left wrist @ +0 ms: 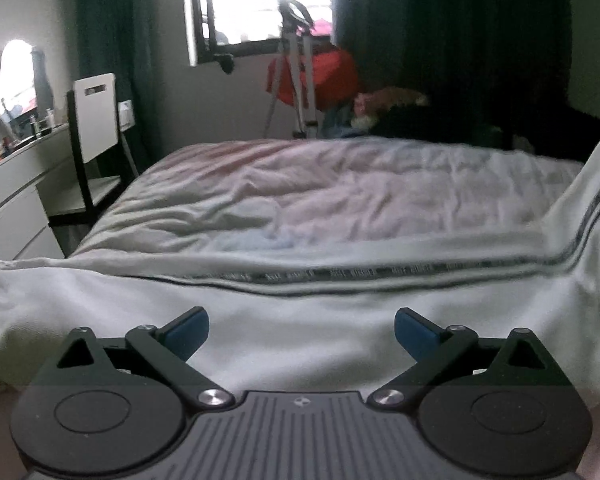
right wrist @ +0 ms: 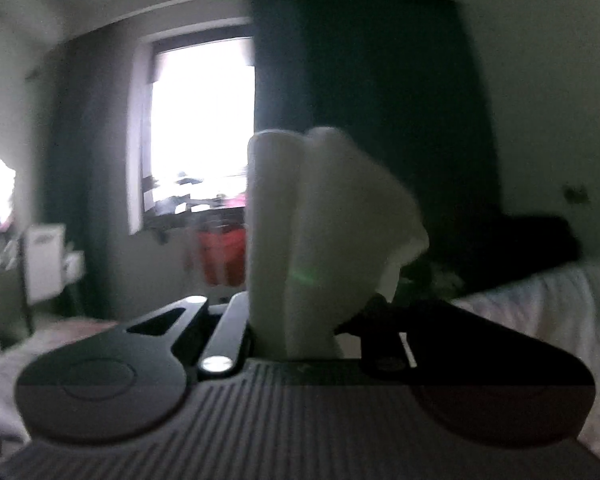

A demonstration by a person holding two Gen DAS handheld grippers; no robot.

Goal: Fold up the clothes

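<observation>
Left gripper [left wrist: 302, 334]: jaws wide apart, empty, level above the white garment [left wrist: 260, 320] spread on the bed [left wrist: 300, 192]; right gripper [right wrist: 296, 320]: clamped on a raised garment fold [right wrist: 320, 220]; window [right wrist: 200, 140] beyond.

Two grippers — the left gripper [left wrist: 302, 332] and the right gripper [right wrist: 296, 320]. One white garment [left wrist: 300, 320] with a single dark patterned stripe [left wrist: 340, 274]; the right wrist view shows one bunch of it [right wrist: 324, 220]. One bed [left wrist: 300, 188], one chair [left wrist: 94, 120], one window [left wrist: 260, 0], one tripod [left wrist: 296, 68], one mirror [left wrist: 18, 76] — and one white dresser [left wrist: 12, 200].
</observation>
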